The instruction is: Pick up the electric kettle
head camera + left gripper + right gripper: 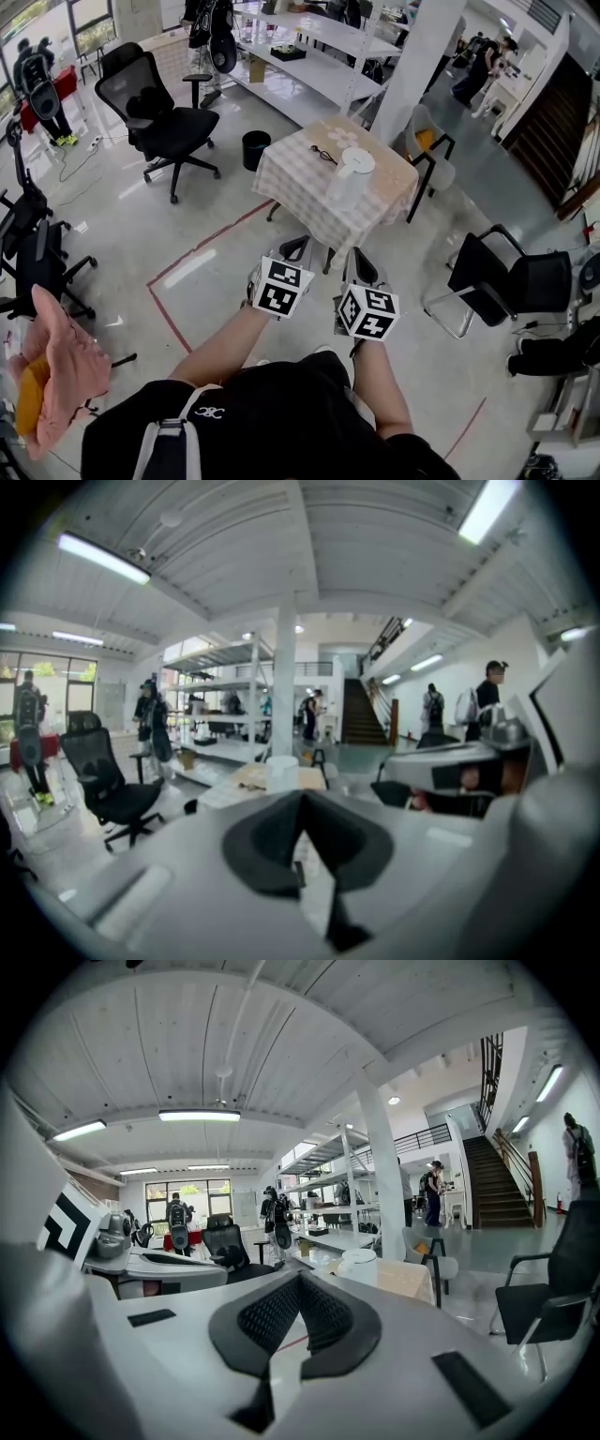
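The white electric kettle (352, 176) stands upright on a small table (300, 187) with a checked cloth, a few steps ahead of me. The kettle is apart from both grippers. My left gripper (298, 251) and right gripper (362, 268) are held side by side in front of my body, short of the table. The left gripper view shows the left gripper (302, 832) shut on nothing, with the kettle (281, 772) small beyond it. In the right gripper view the right gripper (300, 1312) is likewise shut and empty, and the kettle (359, 1266) sits up and to the right of it.
A black office chair (161, 120) and a black bin (255, 148) stand left of the table. A grey chair (429, 148) and a white pillar (424, 56) are behind it, a black chair (511, 279) to the right. A thin black thing (324, 154) lies on the cloth. Red tape (187, 262) marks the floor.
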